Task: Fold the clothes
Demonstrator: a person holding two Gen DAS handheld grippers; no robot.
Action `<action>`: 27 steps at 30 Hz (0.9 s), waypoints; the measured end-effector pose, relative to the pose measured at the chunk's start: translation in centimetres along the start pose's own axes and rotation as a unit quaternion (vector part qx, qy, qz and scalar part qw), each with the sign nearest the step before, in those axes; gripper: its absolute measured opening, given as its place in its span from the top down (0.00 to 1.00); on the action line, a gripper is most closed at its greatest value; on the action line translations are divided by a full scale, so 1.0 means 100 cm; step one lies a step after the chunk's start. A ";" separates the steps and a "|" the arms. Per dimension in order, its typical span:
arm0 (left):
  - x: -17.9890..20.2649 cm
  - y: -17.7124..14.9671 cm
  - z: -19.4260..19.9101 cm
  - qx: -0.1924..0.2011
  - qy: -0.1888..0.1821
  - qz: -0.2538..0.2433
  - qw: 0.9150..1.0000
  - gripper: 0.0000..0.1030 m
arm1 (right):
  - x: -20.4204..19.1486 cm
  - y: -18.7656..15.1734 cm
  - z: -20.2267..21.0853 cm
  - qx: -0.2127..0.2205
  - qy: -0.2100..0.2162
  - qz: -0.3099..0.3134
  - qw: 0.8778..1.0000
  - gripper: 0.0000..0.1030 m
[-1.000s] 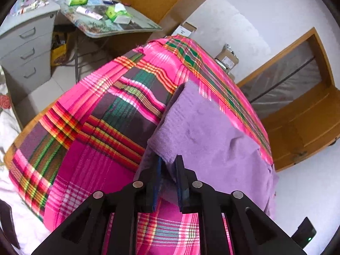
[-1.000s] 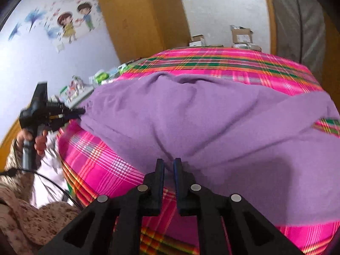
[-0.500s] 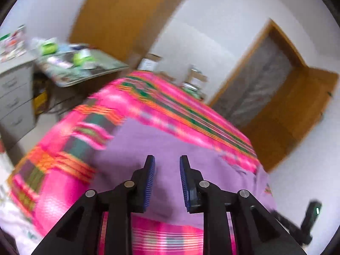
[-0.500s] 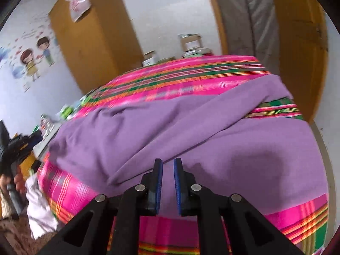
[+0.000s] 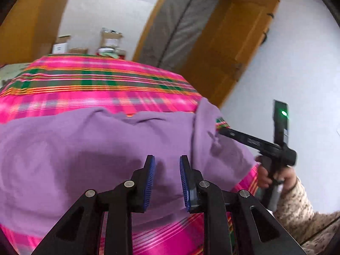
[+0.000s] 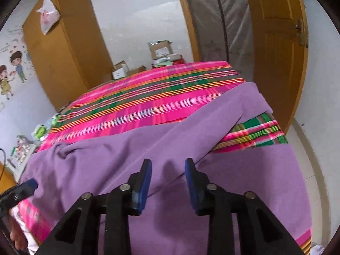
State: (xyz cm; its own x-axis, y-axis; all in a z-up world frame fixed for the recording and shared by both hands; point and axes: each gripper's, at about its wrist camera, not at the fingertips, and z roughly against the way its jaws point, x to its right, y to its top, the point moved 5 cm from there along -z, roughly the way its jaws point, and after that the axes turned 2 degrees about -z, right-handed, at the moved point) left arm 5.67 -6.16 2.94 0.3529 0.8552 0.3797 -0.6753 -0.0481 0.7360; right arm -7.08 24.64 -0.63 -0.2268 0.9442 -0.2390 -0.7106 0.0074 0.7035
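A purple garment lies spread across the near part of a bed with a pink plaid cover. One long fold of it runs to the bed's far right corner. My left gripper hovers just above the cloth, open, with nothing between its blue pads. My right gripper is above the fold with its jaws opening and nothing pressed between them. In the left wrist view the right gripper shows at the right, held by a hand.
An open wooden door and a covered doorway stand beyond the bed's right side. Cardboard boxes are stacked behind the bed, next to a wooden wardrobe. A cluttered side table sits at the left.
Both grippers let go of the purple cloth and opened, the right one in the last half second. The left view swung right across the bed; the garment now lies flat.
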 end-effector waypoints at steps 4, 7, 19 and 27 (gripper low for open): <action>0.015 0.000 -0.024 -0.030 -0.020 -0.023 0.999 0.68 | 0.009 0.012 -0.018 -0.009 -0.017 -0.010 1.000 0.63; 0.028 -0.005 -0.043 -0.055 -0.024 -0.051 0.997 0.68 | 0.015 0.026 -0.033 -0.016 -0.021 -0.018 0.999 0.61; 0.038 -0.028 -0.072 -0.109 -0.019 -0.085 0.990 0.68 | 0.021 0.074 -0.095 -0.053 -0.076 -0.022 0.995 0.59; 0.034 -0.029 -0.076 -0.117 -0.027 -0.079 0.990 0.68 | 0.028 0.084 -0.121 -0.088 -0.120 -0.031 0.988 0.69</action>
State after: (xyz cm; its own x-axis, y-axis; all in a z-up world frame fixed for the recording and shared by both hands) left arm 3.87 0.87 -2.13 0.4967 0.8128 0.3045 -0.7382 0.2110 0.6407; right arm -21.74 23.40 -3.53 -0.0298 0.9948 -0.0973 -0.8280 0.0299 0.5599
